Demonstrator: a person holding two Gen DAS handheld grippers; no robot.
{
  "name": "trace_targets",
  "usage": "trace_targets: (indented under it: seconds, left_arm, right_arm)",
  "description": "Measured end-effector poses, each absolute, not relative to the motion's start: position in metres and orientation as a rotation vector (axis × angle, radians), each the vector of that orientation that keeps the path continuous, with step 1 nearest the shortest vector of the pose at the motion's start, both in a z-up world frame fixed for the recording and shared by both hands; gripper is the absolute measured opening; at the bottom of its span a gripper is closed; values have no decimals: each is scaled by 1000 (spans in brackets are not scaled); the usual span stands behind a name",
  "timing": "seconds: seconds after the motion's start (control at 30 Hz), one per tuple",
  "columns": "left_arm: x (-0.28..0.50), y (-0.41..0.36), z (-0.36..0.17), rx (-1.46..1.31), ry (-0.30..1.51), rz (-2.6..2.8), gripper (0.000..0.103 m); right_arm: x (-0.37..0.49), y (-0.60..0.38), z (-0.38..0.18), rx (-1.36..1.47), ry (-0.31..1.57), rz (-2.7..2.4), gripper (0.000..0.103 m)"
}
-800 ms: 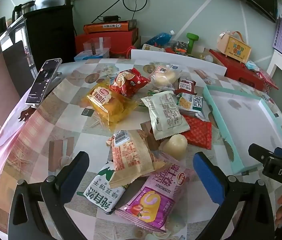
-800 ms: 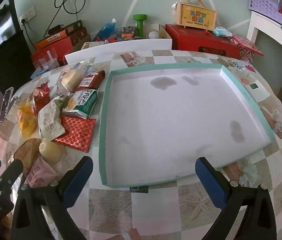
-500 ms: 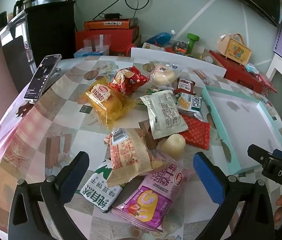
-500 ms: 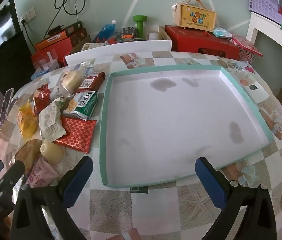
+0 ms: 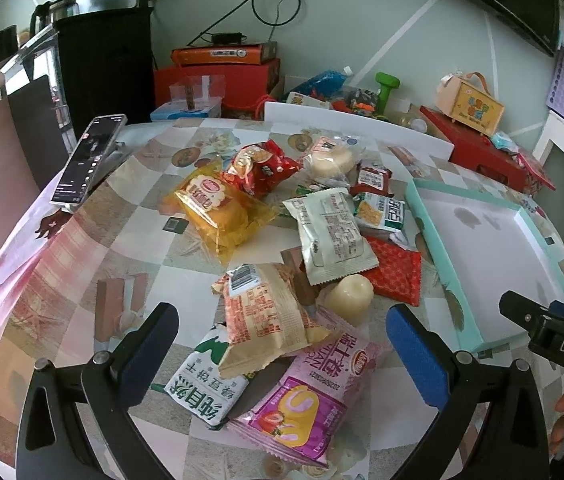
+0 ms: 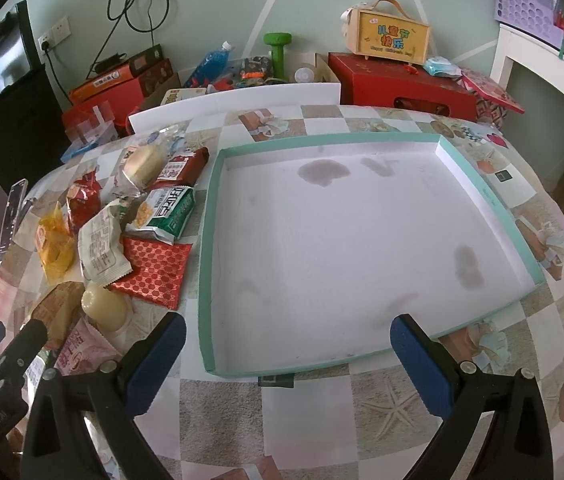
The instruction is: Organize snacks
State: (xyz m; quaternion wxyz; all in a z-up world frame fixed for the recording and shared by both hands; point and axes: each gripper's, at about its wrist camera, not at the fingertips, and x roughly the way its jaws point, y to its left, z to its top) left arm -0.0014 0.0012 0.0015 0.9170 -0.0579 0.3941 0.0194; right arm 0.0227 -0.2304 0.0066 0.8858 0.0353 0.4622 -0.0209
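Observation:
Several snack packets lie in a heap on the table: a brown packet, a pink packet, a white and green packet, a pale round jelly cup, a yellow packet and a red packet. My left gripper is open and empty, hovering over the brown and pink packets. A shallow teal-rimmed white tray lies empty to the right. My right gripper is open and empty above the tray's near edge.
A phone leans on a stand at the table's left. A white board stands at the table's far edge. Red boxes, a green dumbbell and a black cabinet sit behind the table.
The left gripper has drawn slightly lower and closer over the near packets. The right gripper has barely moved. Both stay open.

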Motion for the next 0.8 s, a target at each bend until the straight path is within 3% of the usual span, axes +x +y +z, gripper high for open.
trace_targets:
  seconds: [0.8]
  left_arm:
    - [-3,14,0,-173,877,-6,103]
  right_arm:
    - [22,-229,1,101,941,-25,103]
